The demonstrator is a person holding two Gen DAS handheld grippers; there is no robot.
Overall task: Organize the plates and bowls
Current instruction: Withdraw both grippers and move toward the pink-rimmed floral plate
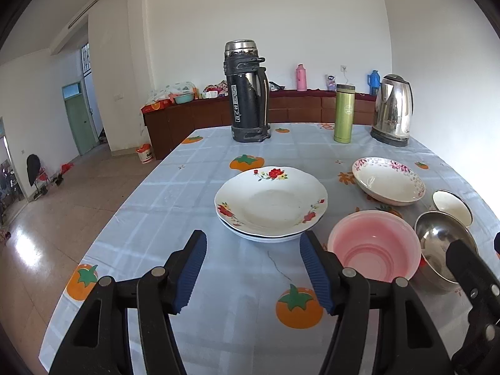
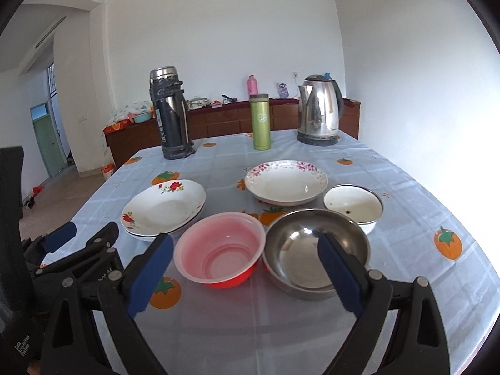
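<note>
Two red-flowered white plates [image 1: 270, 203] [image 2: 162, 209] sit stacked on the table ahead of my left gripper [image 1: 254, 268], which hovers open and empty short of their near rim. To their right stand a pink bowl [image 1: 373, 245] [image 2: 218, 247], a steel bowl [image 1: 443, 243] [image 2: 300, 250] and a small white bowl [image 1: 451, 206] [image 2: 353, 206]. A pink-flowered plate [image 1: 389, 179] [image 2: 286, 182] lies behind them. My right gripper [image 2: 247, 265] is open above the table in front of the pink and steel bowls, touching neither.
A black thermos [image 1: 248, 93] [image 2: 170, 115], a green flask [image 1: 343, 112] [image 2: 261, 122] and a steel kettle [image 1: 392, 109] [image 2: 318, 109] line the table's far end. The tomato-print cloth [image 1: 218, 328] [image 2: 422, 281] covers the table. A dark wooden sideboard [image 1: 187, 118] runs along the back wall.
</note>
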